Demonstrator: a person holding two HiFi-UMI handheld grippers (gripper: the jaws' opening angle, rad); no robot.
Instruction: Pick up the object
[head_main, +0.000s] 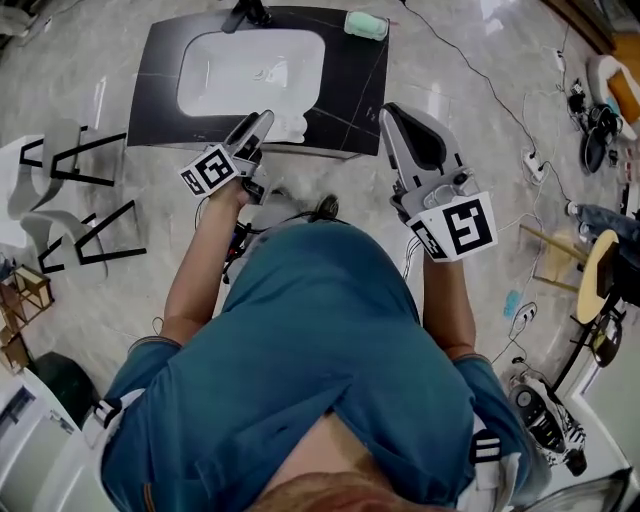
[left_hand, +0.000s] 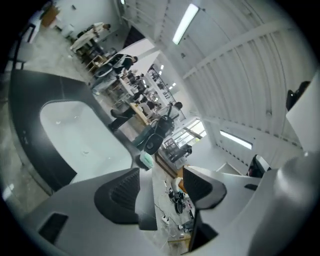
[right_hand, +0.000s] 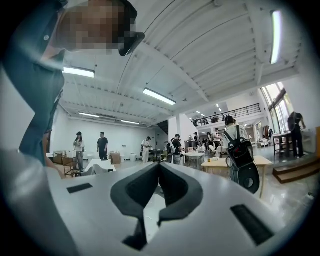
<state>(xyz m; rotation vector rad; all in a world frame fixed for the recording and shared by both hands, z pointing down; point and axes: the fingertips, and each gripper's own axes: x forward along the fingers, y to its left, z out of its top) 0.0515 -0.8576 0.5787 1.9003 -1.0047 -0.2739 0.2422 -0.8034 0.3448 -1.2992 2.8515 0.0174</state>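
Head view: the person stands at 6 o'clock of a dark counter (head_main: 160, 90) with a white basin (head_main: 250, 70) sunk into it. The object (head_main: 365, 24), a small pale-green thing (probably the task's target), lies at the counter's 1 o'clock corner, close to the edge. The left gripper (head_main: 264, 118) hangs over the near rim by the basin, with the object well apart at its 1 o'clock. The right gripper (head_main: 391, 110) hangs just off the counter's right side, with the object at its 11 o'clock.

Left gripper view: the left gripper (left_hand: 162, 175) has its jaws partway apart and nothing between them. The object (left_hand: 146, 160) shows just above the gap, far off on the counter's corner, and the basin (left_hand: 75, 135) fills the 9 o'clock side.

Right gripper view: the right gripper (right_hand: 159, 167) has its jaw tips together and holds nothing. It looks out level across the hall, so neither counter nor object shows.

Risks, as a judgement: the object sits so near the edge that a jaw arriving off-centre could push it off the counter. The left gripper's gap may be too narrow and shove the object rather than straddle it. The right gripper, if used, would only nudge it unless it opens first.
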